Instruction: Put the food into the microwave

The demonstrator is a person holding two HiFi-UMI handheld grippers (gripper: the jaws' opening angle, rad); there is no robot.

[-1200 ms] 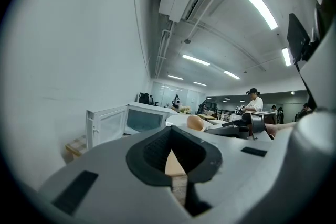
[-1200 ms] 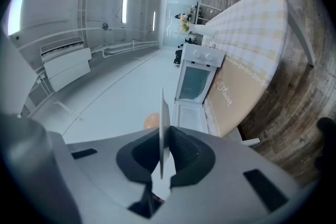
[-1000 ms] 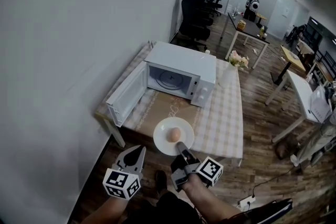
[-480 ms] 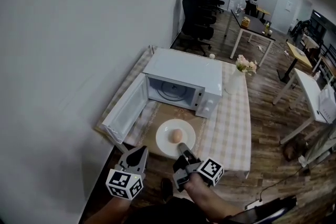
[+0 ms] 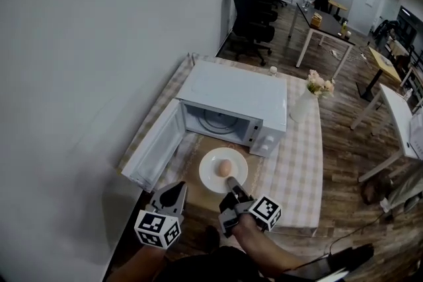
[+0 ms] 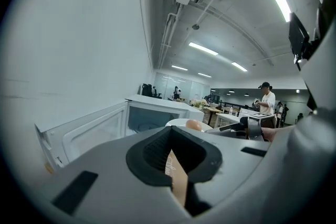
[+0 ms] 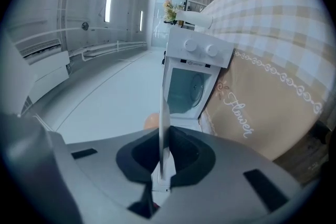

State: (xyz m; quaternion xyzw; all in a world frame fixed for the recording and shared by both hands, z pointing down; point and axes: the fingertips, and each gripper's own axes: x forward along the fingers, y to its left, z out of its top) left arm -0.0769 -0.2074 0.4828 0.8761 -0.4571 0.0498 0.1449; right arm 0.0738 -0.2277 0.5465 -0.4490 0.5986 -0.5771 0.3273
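Over the last second the person has stepped in toward the table (image 5: pixel 297 162), and the white plate (image 5: pixel 213 167) with the egg (image 5: pixel 225 168) has travelled with them. A moment ago it hung over the table's near edge; now it sits above the tan mat, just in front of the open microwave (image 5: pixel 231 99). The right gripper (image 5: pixel 233 188) is clamped narrowly on the plate's near rim, which its own view shows edge-on between the pads, and that grip has not changed. The left gripper (image 5: pixel 176 189) has come forward alongside, low and to the left of the plate, jaws together and carrying none of the food; only a thin tan strip shows at their seam. The door (image 5: pixel 153 154) stands swung wide to the left, so the cavity and its turntable are unobstructed. The carry looks about half done: what remains is probably to bring the plate level with the opening and slide it in, keeping it flat so the loose egg does not roll
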